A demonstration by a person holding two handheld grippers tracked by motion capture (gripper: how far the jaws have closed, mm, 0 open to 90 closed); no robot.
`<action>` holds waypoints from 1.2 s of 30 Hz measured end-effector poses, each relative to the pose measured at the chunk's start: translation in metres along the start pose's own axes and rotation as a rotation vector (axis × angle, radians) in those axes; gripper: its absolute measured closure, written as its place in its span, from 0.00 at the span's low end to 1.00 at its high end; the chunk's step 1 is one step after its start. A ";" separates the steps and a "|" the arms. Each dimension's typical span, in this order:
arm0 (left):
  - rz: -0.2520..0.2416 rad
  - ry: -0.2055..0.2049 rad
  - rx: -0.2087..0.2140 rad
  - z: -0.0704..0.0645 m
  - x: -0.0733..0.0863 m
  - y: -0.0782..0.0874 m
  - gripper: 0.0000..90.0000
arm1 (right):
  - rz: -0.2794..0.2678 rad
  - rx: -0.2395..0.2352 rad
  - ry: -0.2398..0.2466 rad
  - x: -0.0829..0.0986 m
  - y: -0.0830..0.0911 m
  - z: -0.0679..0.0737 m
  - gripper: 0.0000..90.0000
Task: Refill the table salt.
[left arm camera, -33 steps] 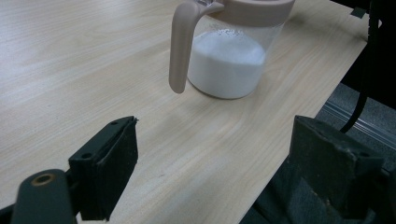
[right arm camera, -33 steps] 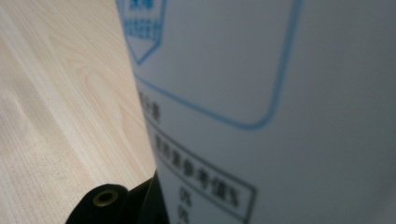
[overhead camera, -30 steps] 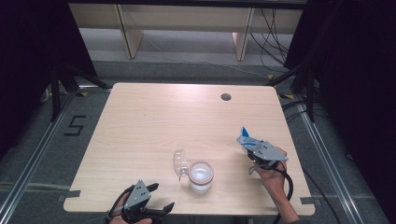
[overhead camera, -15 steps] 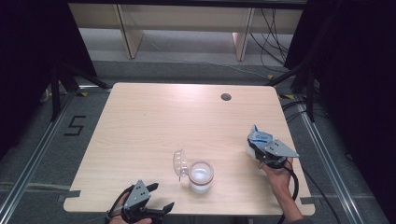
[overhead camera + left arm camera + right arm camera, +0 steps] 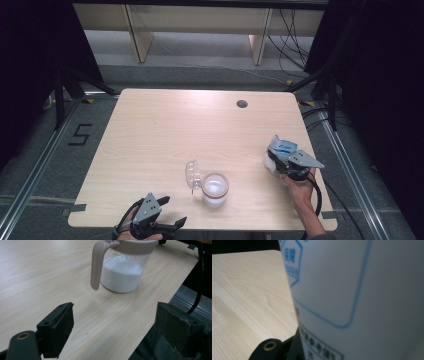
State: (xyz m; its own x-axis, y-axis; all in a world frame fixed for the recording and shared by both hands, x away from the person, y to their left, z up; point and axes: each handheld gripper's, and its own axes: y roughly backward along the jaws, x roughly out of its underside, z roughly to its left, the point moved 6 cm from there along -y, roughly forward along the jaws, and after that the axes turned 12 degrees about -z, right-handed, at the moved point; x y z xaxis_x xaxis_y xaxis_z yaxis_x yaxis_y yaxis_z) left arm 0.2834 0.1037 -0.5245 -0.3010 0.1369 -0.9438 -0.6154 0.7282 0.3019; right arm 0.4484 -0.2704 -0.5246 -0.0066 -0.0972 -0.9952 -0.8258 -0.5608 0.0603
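A clear jug with a beige rim and handle holds white powder and stands near the table's front edge, with its clear lid flipped open to the left. In the left gripper view the jug stands ahead of my open left gripper, with nothing between the jaws. That left gripper sits at the front edge, left of the jug. My right gripper is shut on a white bag with blue print near the right edge. The bag blocks most of the right gripper view.
The light wooden table has a round cable hole at the back right. A black cable trails from the right gripper past the table's front right corner. Dark floor and metal rails surround the table.
My right gripper has carried the bag to the right, closer to the table's right edge. The left gripper and the jug have stayed put.
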 end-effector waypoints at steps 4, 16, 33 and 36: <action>0.000 0.001 0.000 0.000 0.000 0.000 0.17 | -0.010 0.005 0.008 0.000 0.000 -0.003 0.87; -0.006 0.007 -0.001 0.000 -0.001 0.000 0.17 | 0.008 0.049 0.013 -0.007 0.010 -0.005 0.57; -0.007 0.017 -0.009 0.000 0.000 0.000 0.17 | 0.032 0.104 -0.046 -0.017 0.033 0.005 0.32; -0.006 0.016 -0.008 0.000 0.000 -0.001 0.17 | 0.062 0.132 -0.030 -0.016 0.041 0.006 0.30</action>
State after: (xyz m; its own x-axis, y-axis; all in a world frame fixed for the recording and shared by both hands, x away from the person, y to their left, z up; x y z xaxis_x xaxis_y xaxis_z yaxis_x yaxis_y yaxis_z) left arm 0.2840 0.1033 -0.5244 -0.3087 0.1222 -0.9433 -0.6227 0.7237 0.2975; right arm 0.4118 -0.2870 -0.5066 -0.0753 -0.1029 -0.9918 -0.8900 -0.4417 0.1134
